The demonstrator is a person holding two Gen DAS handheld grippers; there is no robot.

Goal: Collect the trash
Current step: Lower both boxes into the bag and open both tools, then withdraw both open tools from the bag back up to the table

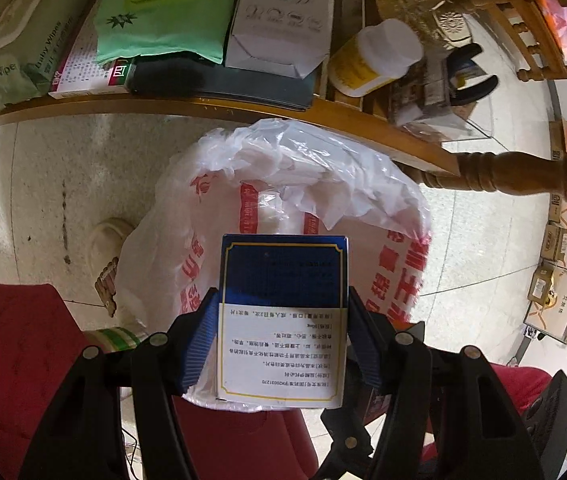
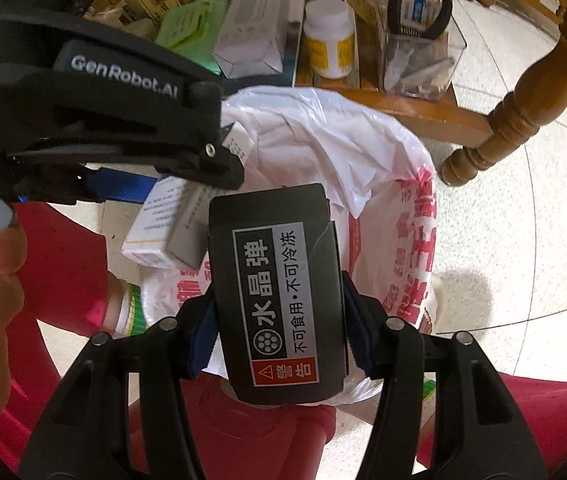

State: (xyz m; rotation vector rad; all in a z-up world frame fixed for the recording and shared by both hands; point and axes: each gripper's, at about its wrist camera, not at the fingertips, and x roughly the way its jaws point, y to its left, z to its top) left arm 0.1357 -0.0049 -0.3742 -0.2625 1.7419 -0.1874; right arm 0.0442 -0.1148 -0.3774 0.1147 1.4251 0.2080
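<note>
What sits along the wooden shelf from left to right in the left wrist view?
Pale green baby wipes pack → bright green wipes pack → white cardboard box → white-capped yellow-labelled bottle → black-handled pliers.

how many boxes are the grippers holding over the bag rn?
2. Blue-and-white box clamped in the left gripper; black box clamped in the right gripper. Both above the white plastic bag.

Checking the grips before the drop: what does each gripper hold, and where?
Left gripper clamps the blue-and-white box by its two long side faces; right gripper clamps the black box likewise.
</note>
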